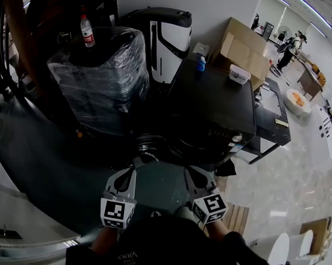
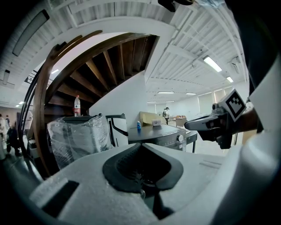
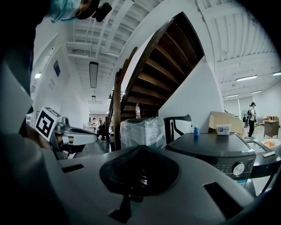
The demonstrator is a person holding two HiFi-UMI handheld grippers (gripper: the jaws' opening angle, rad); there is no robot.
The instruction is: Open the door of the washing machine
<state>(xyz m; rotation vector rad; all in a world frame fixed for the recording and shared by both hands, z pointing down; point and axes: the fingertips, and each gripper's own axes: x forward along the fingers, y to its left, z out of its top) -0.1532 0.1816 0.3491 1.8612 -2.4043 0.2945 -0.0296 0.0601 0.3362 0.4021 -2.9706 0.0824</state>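
Note:
The washing machine [image 1: 211,106] is a dark box straight ahead, its flat top towards me. Its control strip with a pale knob [image 1: 237,139] runs along the near upper edge. Below that the front is in shadow and I cannot make out the door. My left gripper [image 1: 136,165] and right gripper [image 1: 189,170] are held side by side just short of the machine's front, both shut and empty. The left gripper view shows its own shut jaws [image 2: 142,147] and the machine [image 2: 160,134] beyond. In the right gripper view the jaws [image 3: 140,149] are shut, with the machine [image 3: 210,147] at the right.
A plastic-wrapped appliance [image 1: 100,77] with a water bottle [image 1: 87,31] on top stands left of the machine. A white and black unit [image 1: 167,36] and a cardboard box [image 1: 244,47] are behind. A blue bottle [image 1: 201,63] and a white tub [image 1: 239,73] sit on the machine's top. A dark bench [image 1: 274,114] is on the right.

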